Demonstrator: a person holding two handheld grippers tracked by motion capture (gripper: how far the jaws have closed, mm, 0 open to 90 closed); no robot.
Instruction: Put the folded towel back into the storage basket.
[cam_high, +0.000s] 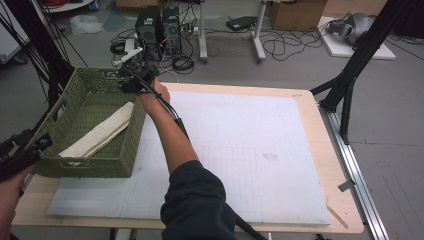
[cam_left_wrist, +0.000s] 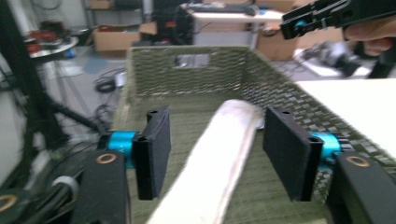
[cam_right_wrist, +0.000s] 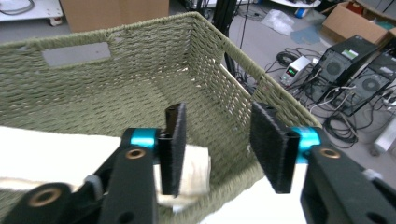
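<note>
Basket walls (cam_high: 131, 135) fence the cloth (cam_high: 100, 132); top seemingly open.

floor: computer towers (cam_high: 159, 27), tangled cables (cam_high: 285, 46) | cardboard box (cam_high: 296, 14) | table: white mat (cam_high: 240, 145)

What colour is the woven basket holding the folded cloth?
Olive green basket, seen best in the right gripper view; the cloth inside is cream.
</note>
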